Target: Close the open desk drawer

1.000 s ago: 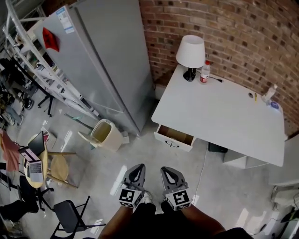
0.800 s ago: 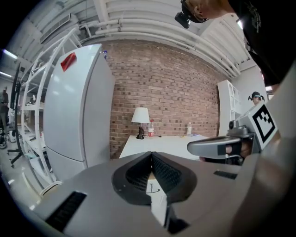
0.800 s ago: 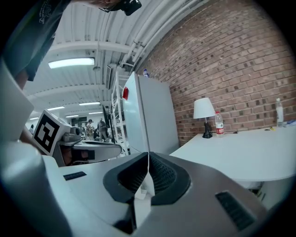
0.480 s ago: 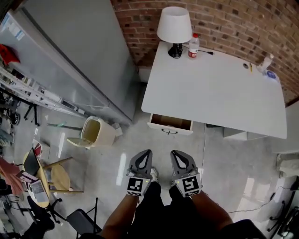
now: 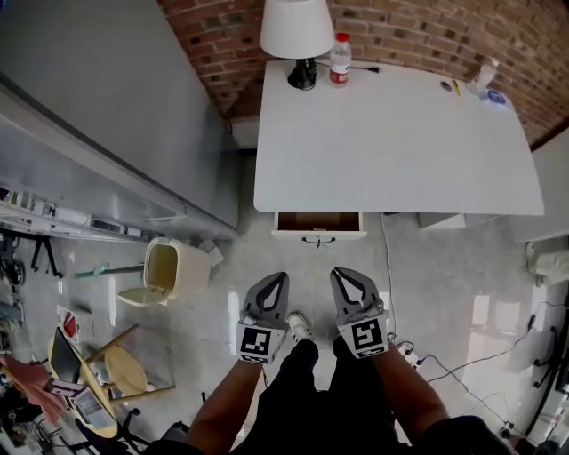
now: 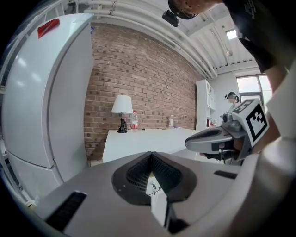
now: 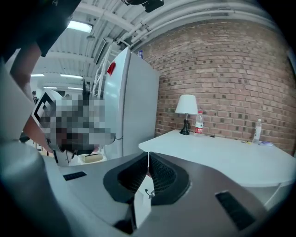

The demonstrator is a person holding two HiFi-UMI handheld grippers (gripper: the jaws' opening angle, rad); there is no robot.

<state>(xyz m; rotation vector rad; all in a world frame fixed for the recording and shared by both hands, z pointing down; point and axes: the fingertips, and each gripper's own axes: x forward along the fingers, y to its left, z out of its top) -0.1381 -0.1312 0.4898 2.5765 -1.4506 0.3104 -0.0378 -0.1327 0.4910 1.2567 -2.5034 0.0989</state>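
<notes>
White desk drawer (image 5: 318, 233) (brown inside showing) juts toward the person, long axis along the white desk (image 5: 391, 133) front; left gripper (image 5: 276, 279) and right gripper (image 5: 343, 275) both pinched closed.

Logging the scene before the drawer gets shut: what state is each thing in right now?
desk drawer: open, pulled out from under the desktop.
left gripper: shut, empty.
right gripper: shut, empty.
bin: lid open.
bottle: upright, capped.
lamp: upright.

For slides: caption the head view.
Left gripper and right gripper, both shut, face the open drawer of the white rectangular desk.
</notes>
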